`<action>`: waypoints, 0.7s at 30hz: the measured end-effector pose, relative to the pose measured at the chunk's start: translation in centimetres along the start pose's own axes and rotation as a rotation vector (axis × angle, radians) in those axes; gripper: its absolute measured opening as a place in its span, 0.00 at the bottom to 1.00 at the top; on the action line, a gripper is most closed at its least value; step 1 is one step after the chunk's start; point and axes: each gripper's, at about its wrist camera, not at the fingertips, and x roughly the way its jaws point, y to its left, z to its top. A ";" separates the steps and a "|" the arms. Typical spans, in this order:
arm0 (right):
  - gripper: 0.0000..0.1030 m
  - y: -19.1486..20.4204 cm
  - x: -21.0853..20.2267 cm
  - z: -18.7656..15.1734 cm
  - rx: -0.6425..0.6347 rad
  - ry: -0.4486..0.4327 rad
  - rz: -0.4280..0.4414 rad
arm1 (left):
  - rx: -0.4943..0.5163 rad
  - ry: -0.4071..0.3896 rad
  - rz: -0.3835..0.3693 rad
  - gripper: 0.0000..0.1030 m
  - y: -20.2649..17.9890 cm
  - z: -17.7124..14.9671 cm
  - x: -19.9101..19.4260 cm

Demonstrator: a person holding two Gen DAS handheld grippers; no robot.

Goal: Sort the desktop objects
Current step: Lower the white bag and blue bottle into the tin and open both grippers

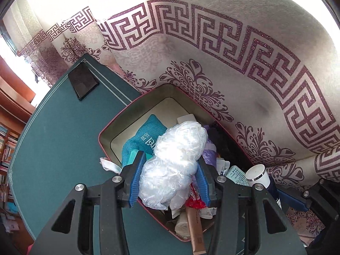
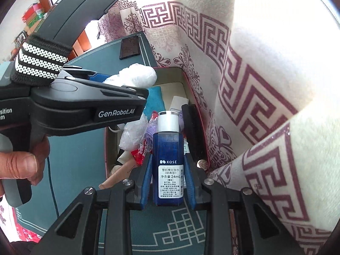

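Patterned curtains backed a green counter (image 1: 63,140) carrying an open box (image 1: 106,131) of sundries. Left claw (image 1: 167,174) was clenched on a wad of clear plastic (image 1: 176,153), held directly above the box interior. Right claw (image 2: 167,167) gripped a blue bottle (image 2: 167,148) upright, seemingly over the box's near edge, beside the left.

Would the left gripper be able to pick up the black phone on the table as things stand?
Probably not yet: the left gripper is shut on a white plastic bag above the box. The black phone lies uncovered.
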 end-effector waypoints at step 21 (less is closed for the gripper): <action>0.31 -1.3 -0.6 1.0 -0.074 -0.019 0.021 | -0.052 -0.008 0.022 0.47 -1.4 0.5 -0.8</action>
